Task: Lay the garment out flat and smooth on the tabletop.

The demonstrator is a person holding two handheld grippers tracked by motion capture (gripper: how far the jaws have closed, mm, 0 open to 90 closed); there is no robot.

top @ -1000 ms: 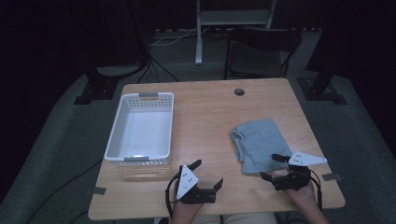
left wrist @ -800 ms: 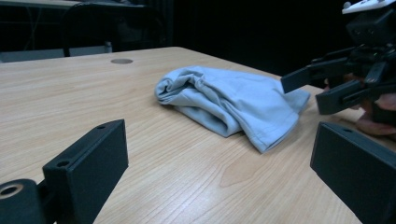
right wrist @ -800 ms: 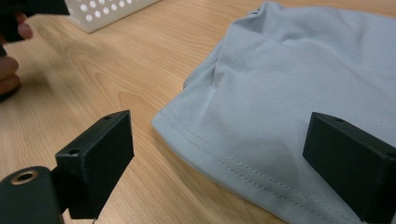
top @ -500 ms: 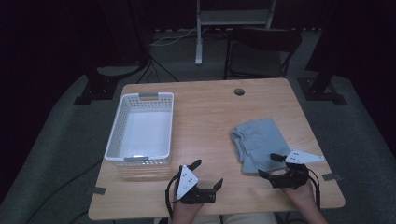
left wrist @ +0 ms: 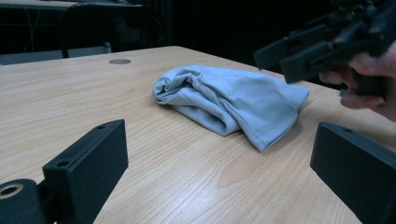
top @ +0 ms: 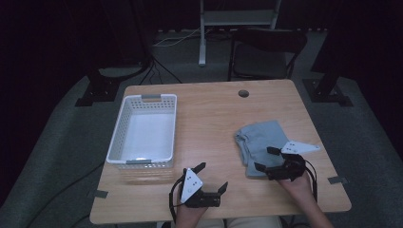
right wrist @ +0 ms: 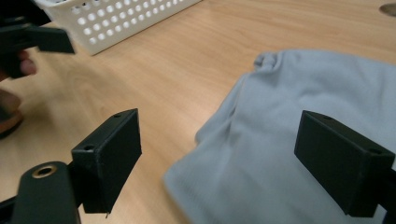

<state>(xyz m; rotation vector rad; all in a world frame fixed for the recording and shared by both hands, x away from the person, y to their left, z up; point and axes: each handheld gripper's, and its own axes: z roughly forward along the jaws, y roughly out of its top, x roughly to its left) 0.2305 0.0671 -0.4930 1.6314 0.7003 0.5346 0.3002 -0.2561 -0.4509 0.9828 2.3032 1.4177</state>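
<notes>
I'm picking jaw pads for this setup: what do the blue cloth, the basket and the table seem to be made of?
Cloth: soft matte knit, probably cotton, going by its folds and stitched hem. Basket: white plastic, likely, with moulded rows of holes. Table: pale wood grain, smooth; possibly laminate.

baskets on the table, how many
1: a white perforated basket at the table's left side, apart from the folded blue cloth on the right. Nothing stands tall enough to hide another.
</notes>
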